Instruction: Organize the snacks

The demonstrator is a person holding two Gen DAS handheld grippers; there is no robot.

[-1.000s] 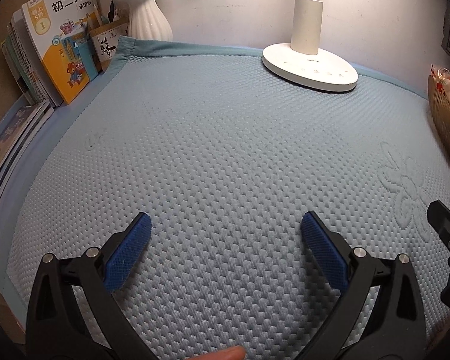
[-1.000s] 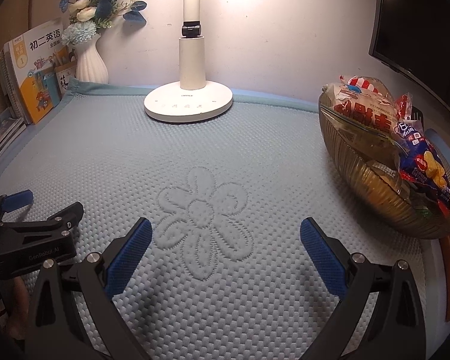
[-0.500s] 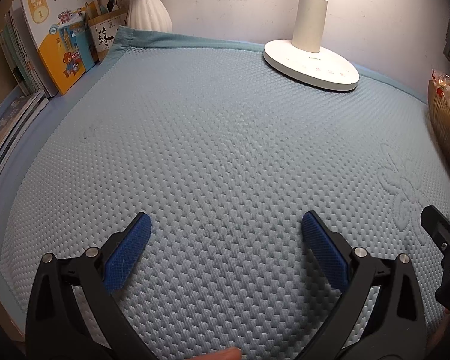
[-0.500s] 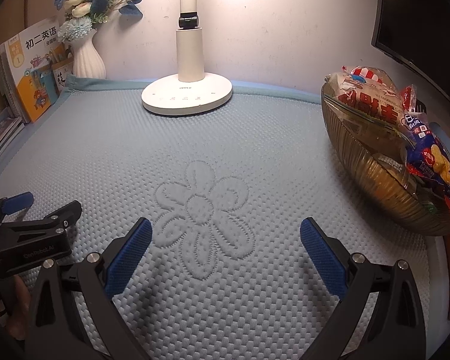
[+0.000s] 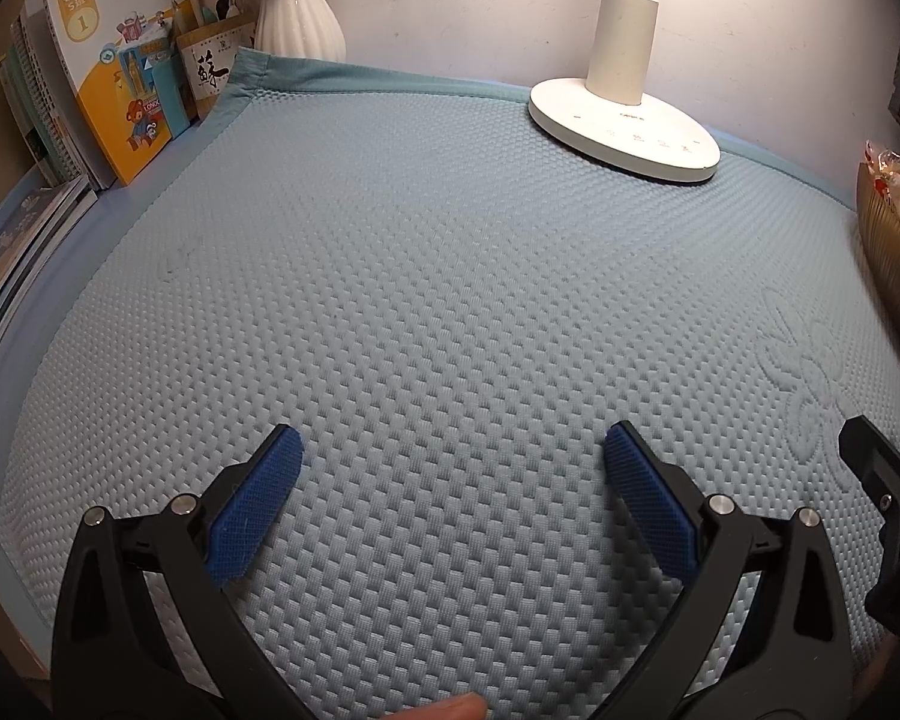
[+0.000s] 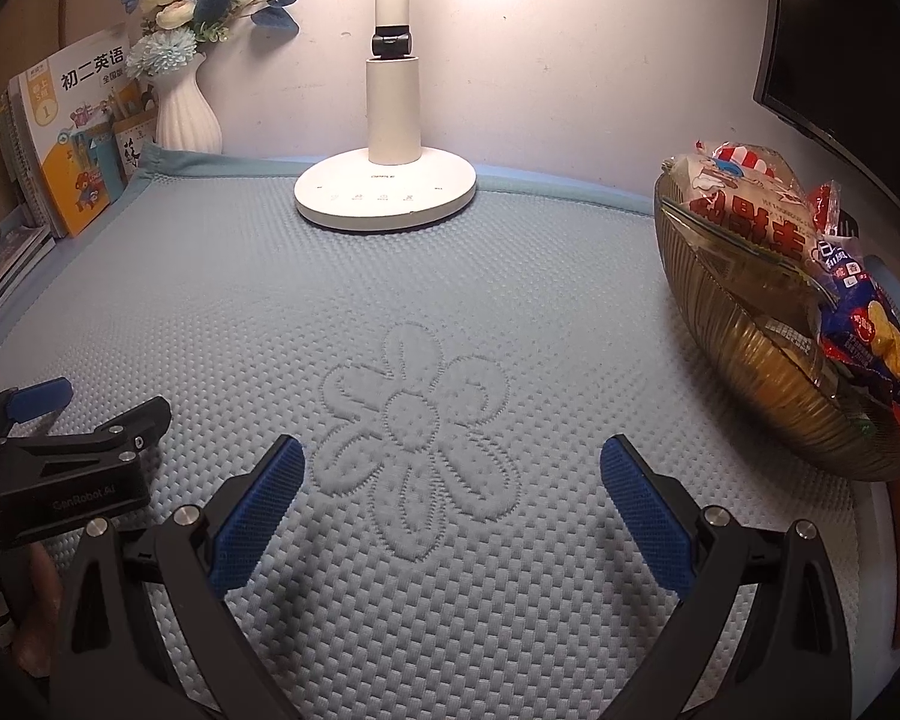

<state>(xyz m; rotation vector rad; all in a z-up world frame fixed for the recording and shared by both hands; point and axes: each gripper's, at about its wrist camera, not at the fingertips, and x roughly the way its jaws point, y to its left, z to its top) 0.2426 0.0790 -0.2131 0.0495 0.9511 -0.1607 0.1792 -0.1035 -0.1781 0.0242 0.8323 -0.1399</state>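
**Both grippers wide and empty, snacks piled in the bowl**

Here's the left gripper [image 5: 450, 450] low in the left wrist view, blue pads [image 5: 252, 507] spread far apart with nothing between them, just bare blue mat [image 5: 438, 276] underneath. A fingertip [image 5: 459, 707] peeks in at the bottom edge.

Over to the right wrist view: the right gripper [image 6: 450, 456] sits at the bottom of the frame, jaws just as wide, nothing gripped, framing the stitched flower [image 6: 414, 438] in the mat. At lower left of that frame, the left gripper shows from the side.

The snacks [image 6: 768, 222] are at the right edge, heaped in a ribbed golden bowl [image 6: 744, 360], packets poking above the rim: a pale bag with red characters on top, a blue one [image 6: 870, 342] hanging over the near side.

At top centre, a white lamp [image 6: 387, 192] stands on the mat's far edge. Upper left: a white vase [image 6: 186, 114] of blue flowers and a row of books [image 6: 78, 138] leaning against the wall.
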